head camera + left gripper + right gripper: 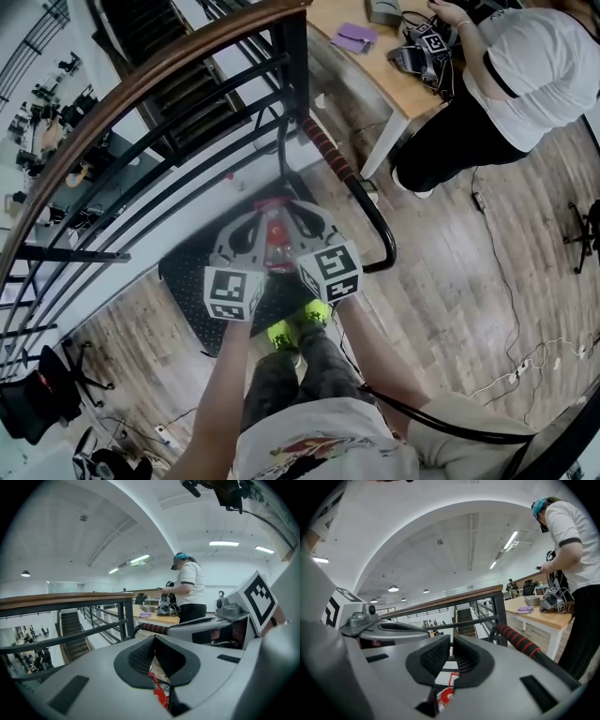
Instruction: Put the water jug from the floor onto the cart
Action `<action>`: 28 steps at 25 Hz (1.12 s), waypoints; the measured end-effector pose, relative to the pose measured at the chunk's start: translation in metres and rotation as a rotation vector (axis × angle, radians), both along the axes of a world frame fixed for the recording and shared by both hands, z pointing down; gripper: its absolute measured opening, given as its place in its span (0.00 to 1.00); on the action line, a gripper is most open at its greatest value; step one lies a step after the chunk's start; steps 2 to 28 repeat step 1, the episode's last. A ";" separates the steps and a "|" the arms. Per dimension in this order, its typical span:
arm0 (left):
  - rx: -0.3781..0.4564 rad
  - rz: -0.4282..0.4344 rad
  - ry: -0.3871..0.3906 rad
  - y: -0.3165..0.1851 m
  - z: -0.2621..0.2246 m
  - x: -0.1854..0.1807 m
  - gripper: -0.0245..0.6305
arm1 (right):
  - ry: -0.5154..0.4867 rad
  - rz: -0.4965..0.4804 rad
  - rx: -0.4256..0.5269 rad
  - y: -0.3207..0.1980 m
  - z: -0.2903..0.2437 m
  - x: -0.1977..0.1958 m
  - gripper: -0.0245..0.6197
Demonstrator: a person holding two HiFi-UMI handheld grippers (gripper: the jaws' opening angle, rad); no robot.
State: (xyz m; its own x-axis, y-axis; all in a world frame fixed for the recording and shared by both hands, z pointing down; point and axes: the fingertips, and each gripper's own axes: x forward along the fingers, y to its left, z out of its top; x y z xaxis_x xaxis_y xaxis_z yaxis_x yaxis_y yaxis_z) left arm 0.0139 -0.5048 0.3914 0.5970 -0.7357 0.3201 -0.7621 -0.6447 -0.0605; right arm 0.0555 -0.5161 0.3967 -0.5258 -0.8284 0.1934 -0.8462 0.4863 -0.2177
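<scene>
In the head view the water jug [274,246], clear with a red cap and red handle, hangs between my two grippers above the black cart deck [187,278]. My left gripper [260,225] comes in from the left and my right gripper [292,217] from the right, both meeting at the jug's top. The left gripper view shows my left gripper [157,657] shut, with the red handle [161,693] running in under its pads. In the right gripper view my right gripper [451,657] is shut the same way on the red handle [446,692]. The jug's body is mostly hidden.
The cart's push handle [328,150], with a red-striped grip, rises behind the deck. A black railing with a wooden rail [141,84] runs on the left, stairs beyond it. A person [511,84] stands at a wooden table [375,56]. Cables [525,366] lie on the floor.
</scene>
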 end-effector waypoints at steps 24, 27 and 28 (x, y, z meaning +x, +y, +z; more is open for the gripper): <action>-0.002 0.000 0.000 -0.001 0.001 0.001 0.06 | 0.002 0.000 -0.001 -0.001 0.001 0.001 0.09; -0.002 0.000 0.000 -0.001 0.001 0.001 0.06 | 0.002 0.000 -0.001 -0.001 0.001 0.001 0.09; -0.002 0.000 0.000 -0.001 0.001 0.001 0.06 | 0.002 0.000 -0.001 -0.001 0.001 0.001 0.09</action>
